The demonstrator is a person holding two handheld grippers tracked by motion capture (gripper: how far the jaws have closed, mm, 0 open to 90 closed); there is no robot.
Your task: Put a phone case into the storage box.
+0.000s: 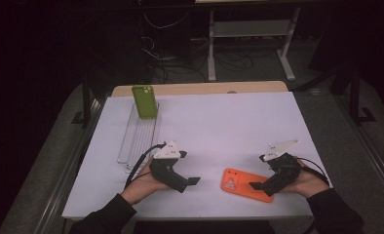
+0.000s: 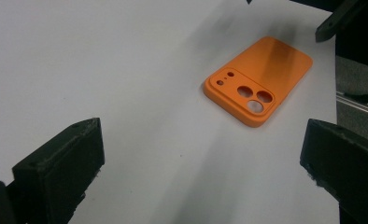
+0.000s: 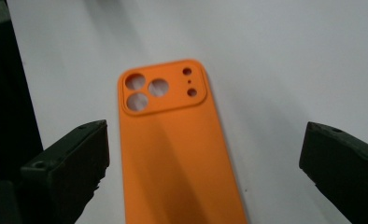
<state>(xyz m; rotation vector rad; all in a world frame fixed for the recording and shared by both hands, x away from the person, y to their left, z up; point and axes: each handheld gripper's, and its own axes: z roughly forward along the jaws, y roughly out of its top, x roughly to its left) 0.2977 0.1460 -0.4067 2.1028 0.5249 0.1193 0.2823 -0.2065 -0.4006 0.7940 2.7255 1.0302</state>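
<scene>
Orange phone case (image 1: 245, 185) lying flat, lower right of the table (image 1: 229, 122) | I'm holding right gripper (image 1: 255, 185) and left gripper (image 1: 195, 181) open, nothing gripped | looking light, flexible, slick | I'm favouring its long edges.

My left gripper (image 1: 192, 181) held low in my left hand (image 1: 144, 183), jaws wide apart, my right gripper (image 1: 255, 185) angled down, jaws spread wide, both forearms resting near the table edge

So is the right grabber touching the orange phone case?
Apart. In the right gripper view, the right gripper stands open, white table showing between each jaw and the orange case.
</scene>
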